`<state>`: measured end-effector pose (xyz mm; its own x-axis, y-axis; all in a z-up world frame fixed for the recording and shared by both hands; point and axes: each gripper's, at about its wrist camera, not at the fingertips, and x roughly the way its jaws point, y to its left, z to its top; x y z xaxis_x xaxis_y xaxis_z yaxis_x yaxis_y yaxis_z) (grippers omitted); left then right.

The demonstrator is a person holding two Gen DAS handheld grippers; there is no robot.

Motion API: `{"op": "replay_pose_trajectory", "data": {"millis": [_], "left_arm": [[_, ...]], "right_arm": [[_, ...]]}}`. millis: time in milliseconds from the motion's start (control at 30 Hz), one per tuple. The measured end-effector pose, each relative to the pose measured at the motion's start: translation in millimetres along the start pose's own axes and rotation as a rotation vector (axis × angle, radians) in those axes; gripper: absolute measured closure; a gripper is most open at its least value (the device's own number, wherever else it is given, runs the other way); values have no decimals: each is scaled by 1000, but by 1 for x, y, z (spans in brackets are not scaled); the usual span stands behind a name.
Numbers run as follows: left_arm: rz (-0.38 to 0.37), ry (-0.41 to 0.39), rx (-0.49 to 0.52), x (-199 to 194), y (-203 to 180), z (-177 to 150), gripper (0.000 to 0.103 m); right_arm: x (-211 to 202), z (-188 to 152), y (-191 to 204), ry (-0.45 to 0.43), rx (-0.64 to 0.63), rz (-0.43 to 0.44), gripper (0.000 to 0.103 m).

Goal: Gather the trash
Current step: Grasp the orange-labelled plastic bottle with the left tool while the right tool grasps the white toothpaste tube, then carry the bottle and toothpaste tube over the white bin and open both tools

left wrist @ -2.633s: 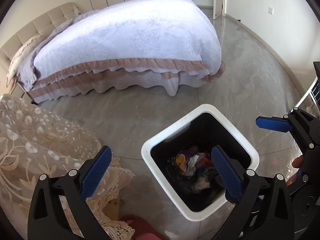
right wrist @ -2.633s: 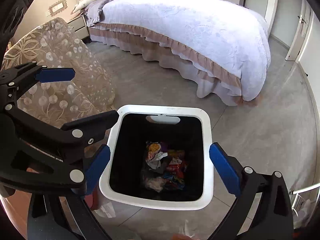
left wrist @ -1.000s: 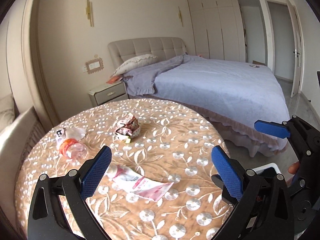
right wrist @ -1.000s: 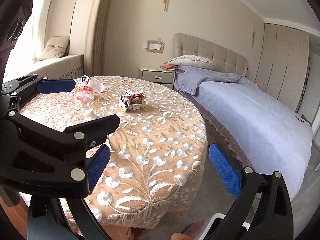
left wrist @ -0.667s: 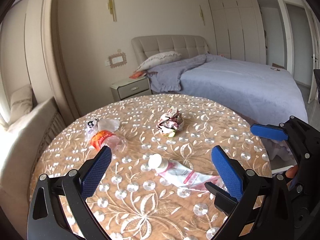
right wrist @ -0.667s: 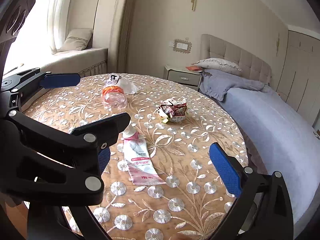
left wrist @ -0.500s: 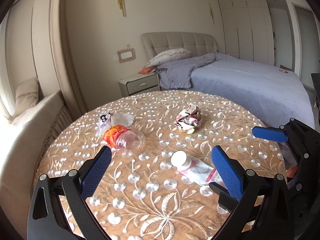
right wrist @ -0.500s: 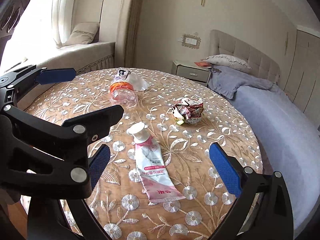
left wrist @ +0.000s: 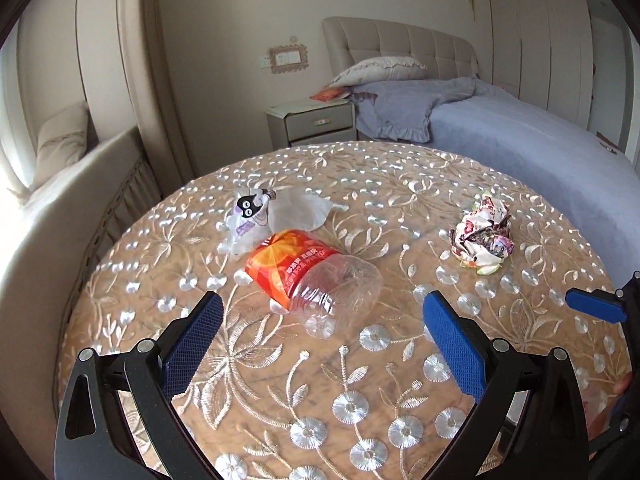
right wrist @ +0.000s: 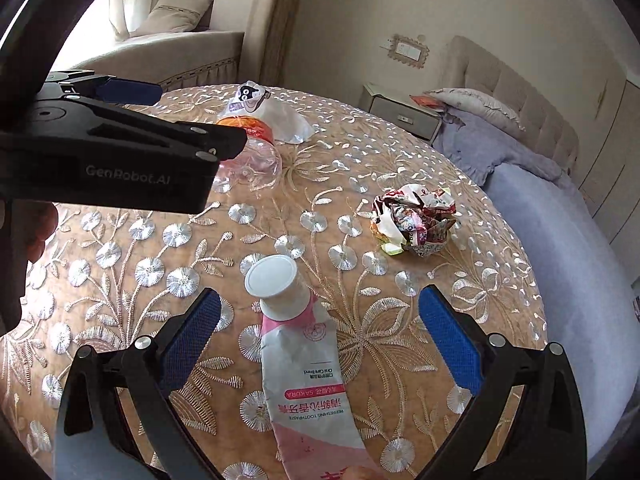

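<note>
On the round embroidered table (left wrist: pixel 400 184) (right wrist: pixel 120 280) lie several pieces of trash. A crushed clear bottle with an orange label (left wrist: pixel 312 276) (right wrist: pixel 252 152) lies on its side just beyond my open left gripper (left wrist: pixel 320 340). Behind it is a white plastic bag with a cartoon face (left wrist: pixel 272 212) (right wrist: pixel 264 112). A crumpled wrapper ball (left wrist: pixel 482 236) (right wrist: pixel 412 220) sits to the right. A pink and white toothpaste tube (right wrist: pixel 304 352) lies between the fingers of my open right gripper (right wrist: pixel 316 332), cap pointing away. Neither gripper holds anything.
A bed with a blue-grey cover (left wrist: pixel 520 136) (right wrist: pixel 560 220) stands right of the table, a nightstand (left wrist: pixel 316 120) by the headboard. A cushioned window seat (left wrist: pixel 60 184) (right wrist: pixel 172 40) runs along the left. The left gripper's body (right wrist: pixel 120 160) crosses the right wrist view.
Both grippers have swung up from the trash bin on the floor to the table and moved in closer; the bottle now fills the left view and the toothpaste tube sits between the right fingers.
</note>
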<state>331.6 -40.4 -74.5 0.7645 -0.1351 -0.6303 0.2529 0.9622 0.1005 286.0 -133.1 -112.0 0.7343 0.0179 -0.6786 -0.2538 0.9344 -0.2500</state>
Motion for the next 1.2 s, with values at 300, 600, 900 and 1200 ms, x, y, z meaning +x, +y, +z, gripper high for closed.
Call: {"op": "replay_pose_trajectory", "data": {"millis": [300, 600, 900, 1200], "left_arm": [[95, 192, -38, 76, -5, 17, 5], [168, 280, -67, 111, -5, 14, 5], [122, 212, -160, 111, 9, 15, 23], [123, 125, -119, 55, 11, 3, 24]], "right_arm": [[19, 0, 1, 46, -68, 15, 10], [36, -4, 1, 81, -88, 92, 49], [26, -4, -3, 60, -49, 137, 60], [6, -6, -11, 25, -1, 132, 62]]}}
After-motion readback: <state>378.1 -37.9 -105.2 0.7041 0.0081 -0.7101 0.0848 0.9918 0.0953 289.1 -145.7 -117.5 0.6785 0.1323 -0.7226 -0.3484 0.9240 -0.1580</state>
